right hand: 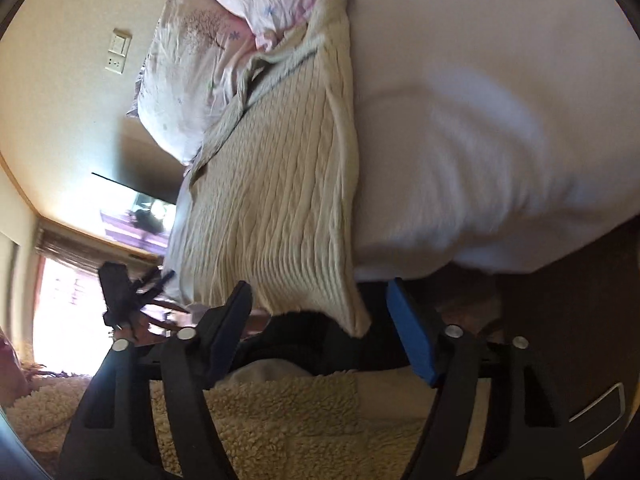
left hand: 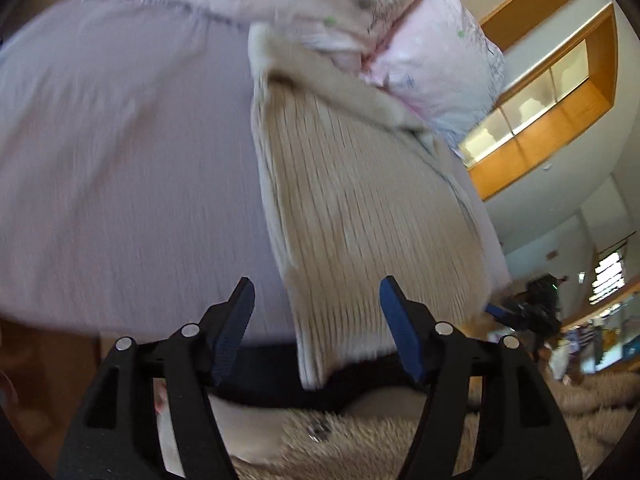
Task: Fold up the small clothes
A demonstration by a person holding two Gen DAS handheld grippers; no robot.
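A cream ribbed knit garment (left hand: 360,208) lies flat on the pale bed sheet (left hand: 120,160), its near hem hanging over the bed's edge. My left gripper (left hand: 316,292) is open, its blue-padded fingers on either side of the hem's near corner, not touching it. In the right wrist view the same garment (right hand: 280,200) lies on the sheet (right hand: 480,120), and my right gripper (right hand: 320,294) is open around its other near corner. The other gripper shows at the side of each view, the right one in the left wrist view (left hand: 532,312) and the left one in the right wrist view (right hand: 128,296).
Pink flowered pillows (left hand: 420,40) lie at the garment's far end, also in the right wrist view (right hand: 208,60). A fluffy beige fabric (right hand: 280,420) lies below the grippers. A wooden shelf (left hand: 552,120) hangs on the wall. A bright window (right hand: 68,312) is at left.
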